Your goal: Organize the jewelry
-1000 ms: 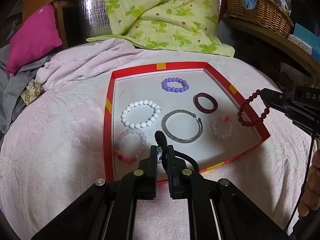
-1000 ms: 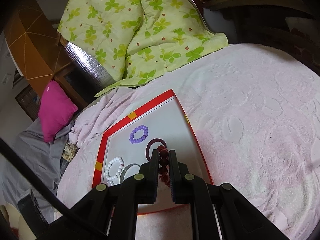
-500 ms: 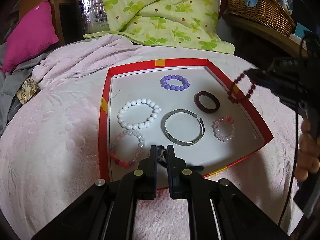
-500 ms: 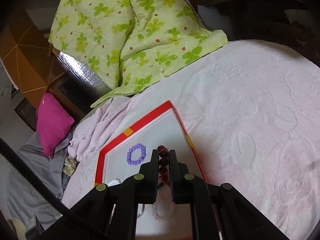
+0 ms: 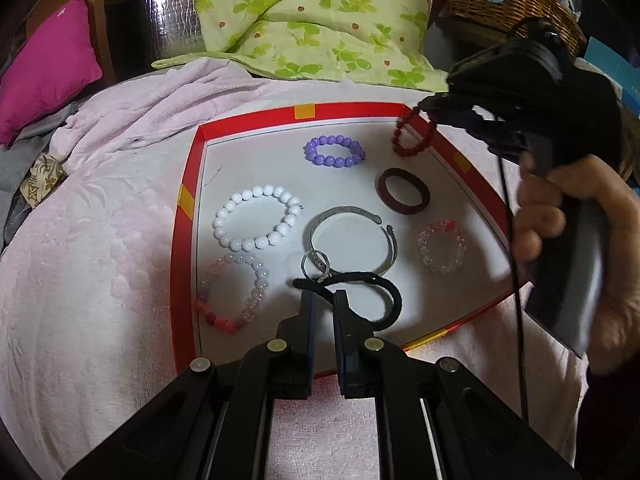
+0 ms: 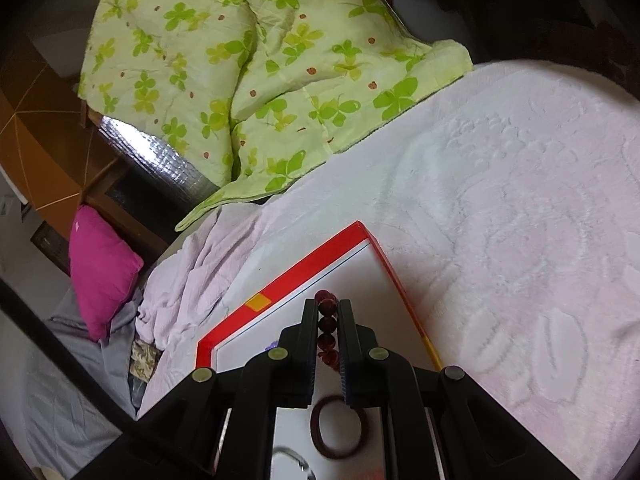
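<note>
Left wrist view: six bracelets lie in the red tray [image 5: 188,184]; right gripper [image 5: 430,110] clenches dark red beads [image 5: 412,138] over its far right corner, left gripper [image 5: 323,300] pinches a black cord [image 5: 380,284] at the near edge; both remain unplaced.

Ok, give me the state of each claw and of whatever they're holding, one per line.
Left claw: shut on the black cord.
Black cord: resting in the tray, silver ring attached.
Right claw: shut on the dark red bead bracelet.
Dark red bead bracelet: hanging over the tray's far corner.

Right gripper [image 6: 326,312] is clamped on the dark red bead bracelet [image 6: 327,326], poised above the red-rimmed tray [image 6: 304,258]; a maroon bangle [image 6: 338,428] lies on the tray floor below.
</note>
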